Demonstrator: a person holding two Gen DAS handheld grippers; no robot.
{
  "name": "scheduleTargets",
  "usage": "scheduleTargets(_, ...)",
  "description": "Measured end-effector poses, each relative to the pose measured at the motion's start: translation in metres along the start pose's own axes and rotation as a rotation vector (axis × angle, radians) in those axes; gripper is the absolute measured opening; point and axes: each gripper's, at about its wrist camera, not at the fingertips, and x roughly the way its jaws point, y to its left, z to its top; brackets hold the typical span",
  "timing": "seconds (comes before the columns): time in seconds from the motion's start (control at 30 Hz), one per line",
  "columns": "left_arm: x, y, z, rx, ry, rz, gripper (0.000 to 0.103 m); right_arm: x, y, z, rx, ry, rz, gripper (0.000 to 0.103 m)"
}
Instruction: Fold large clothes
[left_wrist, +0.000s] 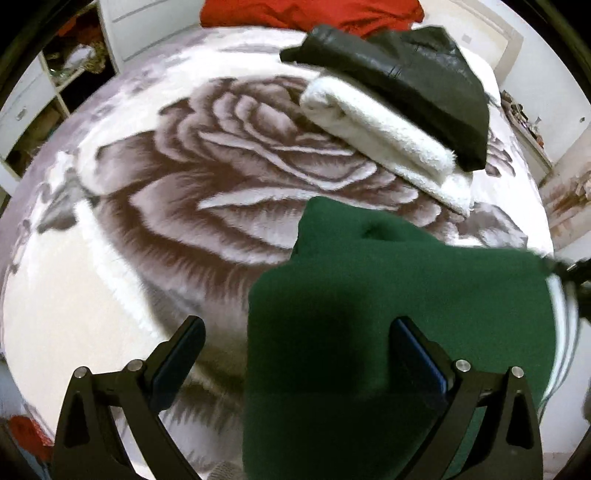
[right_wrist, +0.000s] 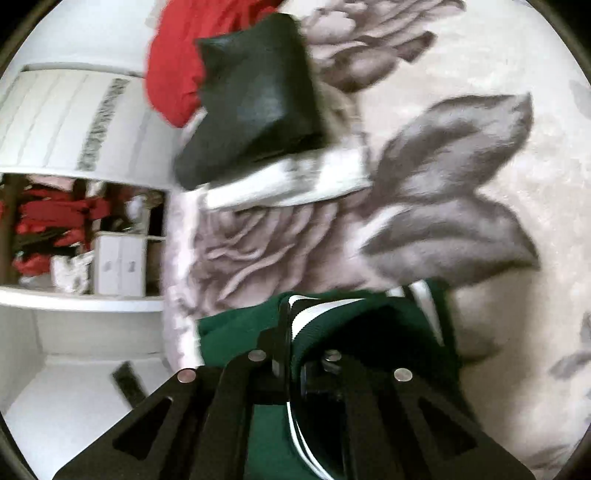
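Slippage is the main risk: the right tool (right_wrist: 291, 332) is pressed together on the striped ribbed hem of the green sweater (left_wrist: 388, 295), and blur suggests quick travel, so a thin pinch could let go and undo the fold. The left tool (left_wrist: 295, 354) stands spread, one finger (left_wrist: 421, 354) over the sweater and the other over bare blanket; closing there might catch blanket pile along with the knit. A swing toward the far right corner of the bed could also knock the stack, where a black leather garment (left_wrist: 406, 85) sits on a folded white fleece (left_wrist: 376, 136). The sweater lies at the near right part of the bed. A plush rose-patterned blanket (left_wrist: 184, 192) covers the bed; red cloth (left_wrist: 295, 11) lies at its far edge, with white cupboards and open shelves beyond.
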Motion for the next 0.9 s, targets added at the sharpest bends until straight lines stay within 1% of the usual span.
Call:
scheduleTargets(0.07, 0.011, 0.003, 0.005, -0.009, 0.025, -0.012, 0.103, 0.033, -0.016, 0.011, 0.003, 0.075, -0.113, 0.003)
scheduleTargets(0.1, 0.015, 0.007, 0.006, -0.021, 0.041, -0.020, 0.103, 0.041, -0.026, 0.012, 0.019, 0.104, -0.145, 0.006)
scheduleTargets(0.13, 0.015, 0.010, 0.006, -0.034, 0.049, -0.028, 0.103, 0.052, -0.033, 0.013, 0.046, 0.147, -0.150, 0.008)
scheduleTargets(0.17, 0.013, 0.014, 0.005, -0.043, 0.052, -0.041, 0.103, 0.056, -0.039, 0.013, 0.082, 0.177, -0.126, 0.012)
scheduleTargets(0.2, 0.011, 0.015, 0.003, -0.045, 0.051, -0.046, 0.103, 0.053, -0.044, 0.012, 0.122, 0.190, -0.083, 0.021)
scheduleTargets(0.23, 0.007, 0.017, 0.001, -0.046, 0.051, -0.047, 0.103, 0.043, -0.047, 0.011, 0.158, 0.203, -0.030, 0.038)
scheduleTargets(0.27, 0.003, 0.019, -0.001, -0.049, 0.050, -0.044, 0.103, 0.036, -0.049, 0.008, 0.166, 0.206, 0.003, 0.050)
scheduleTargets(0.3, -0.003, 0.021, -0.004, -0.055, 0.043, -0.041, 0.103, 0.024, -0.052, 0.003, 0.168, 0.200, 0.035, 0.068)
scheduleTargets(0.37, -0.015, 0.024, -0.009, -0.060, 0.018, -0.028, 0.103, 0.002, -0.055, -0.012, 0.148, 0.194, 0.066, 0.069)
scheduleTargets(0.47, -0.030, 0.030, -0.021, -0.086, -0.006, -0.001, 0.103, -0.003, -0.067, -0.043, 0.131, 0.285, 0.097, 0.069)
scheduleTargets(0.53, -0.034, 0.034, -0.031, -0.108, 0.001, 0.012, 0.103, 0.008, -0.073, -0.064, 0.123, 0.345, 0.099, 0.069)
scheduleTargets(0.57, -0.034, 0.036, -0.035, -0.114, 0.005, 0.017, 0.103, 0.015, -0.073, -0.072, 0.106, 0.368, 0.113, 0.069)
scheduleTargets(0.6, -0.032, 0.037, -0.040, -0.115, 0.015, 0.026, 0.103, 0.019, -0.071, -0.080, 0.088, 0.356, 0.116, 0.060)
scheduleTargets(0.63, -0.031, 0.037, -0.044, -0.113, 0.023, 0.031, 0.103, 0.017, -0.066, -0.087, 0.067, 0.301, 0.092, 0.016)
scheduleTargets(0.67, -0.029, 0.038, -0.049, -0.108, 0.030, 0.033, 0.103, 0.017, -0.057, -0.092, 0.038, 0.283, 0.092, 0.003)
scheduleTargets(0.7, -0.027, 0.038, -0.052, -0.098, 0.038, 0.038, 0.103, 0.016, -0.048, -0.098, 0.018, 0.275, 0.082, 0.003)
scheduleTargets(0.77, -0.018, 0.035, -0.057, -0.059, 0.055, 0.056, 0.103, -0.003, -0.031, -0.099, -0.051, 0.163, -0.001, 0.003)
scheduleTargets(0.8, -0.014, 0.033, -0.058, -0.046, 0.058, 0.047, 0.103, -0.014, -0.026, -0.097, -0.073, 0.124, -0.044, 0.002)
scheduleTargets(0.83, -0.011, 0.032, -0.058, -0.043, 0.062, 0.037, 0.103, -0.018, -0.029, -0.097, -0.061, 0.096, -0.081, 0.002)
scheduleTargets(0.87, -0.010, 0.031, -0.057, -0.044, 0.067, 0.033, 0.103, -0.020, -0.031, -0.097, -0.060, 0.089, -0.116, 0.002)
scheduleTargets(0.9, -0.009, 0.030, -0.055, -0.043, 0.073, 0.030, 0.103, -0.015, -0.033, -0.098, -0.087, 0.092, -0.181, 0.002)
